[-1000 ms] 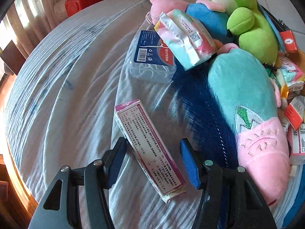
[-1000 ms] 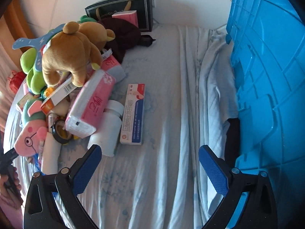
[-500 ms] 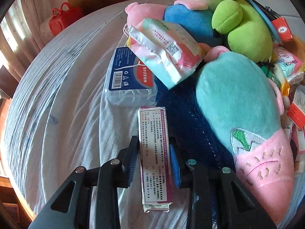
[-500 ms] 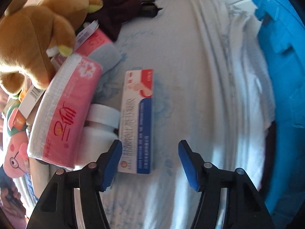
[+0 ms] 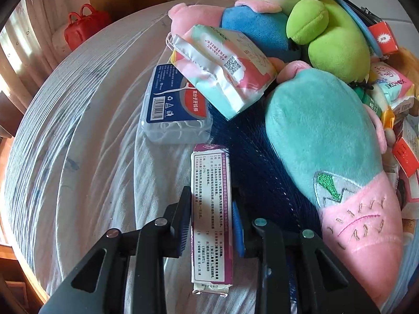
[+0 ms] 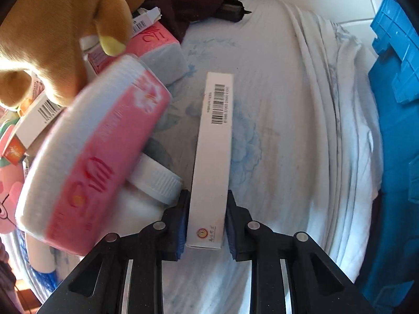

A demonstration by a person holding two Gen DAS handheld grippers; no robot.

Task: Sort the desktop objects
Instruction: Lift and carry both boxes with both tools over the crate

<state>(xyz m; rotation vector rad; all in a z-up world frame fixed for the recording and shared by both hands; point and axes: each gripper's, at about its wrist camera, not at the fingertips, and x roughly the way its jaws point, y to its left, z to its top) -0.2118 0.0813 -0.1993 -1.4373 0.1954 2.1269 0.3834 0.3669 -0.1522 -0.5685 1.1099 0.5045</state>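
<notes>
In the left wrist view my left gripper [image 5: 210,219] is shut on a long purple-edged medicine box [image 5: 211,209] that points away over the white sheet. In the right wrist view my right gripper [image 6: 206,216] is shut on a long white box [image 6: 213,154] with a barcode on its upper face. Its far end reaches out over the sheet.
Left view: a floss-pick case [image 5: 172,110], a tissue pack [image 5: 225,70], a teal and pink plush [image 5: 330,162], a green frog plush [image 5: 322,21]. Right view: a pink tissue pack [image 6: 94,154], a white bottle [image 6: 154,180], a brown plush [image 6: 60,26], a blue crate [image 6: 395,141].
Both grippers closed from wide open onto their boxes. The right gripper moved in toward the pile, and its box turned onto its white barcode side. The left box straightened between the fingers.
</notes>
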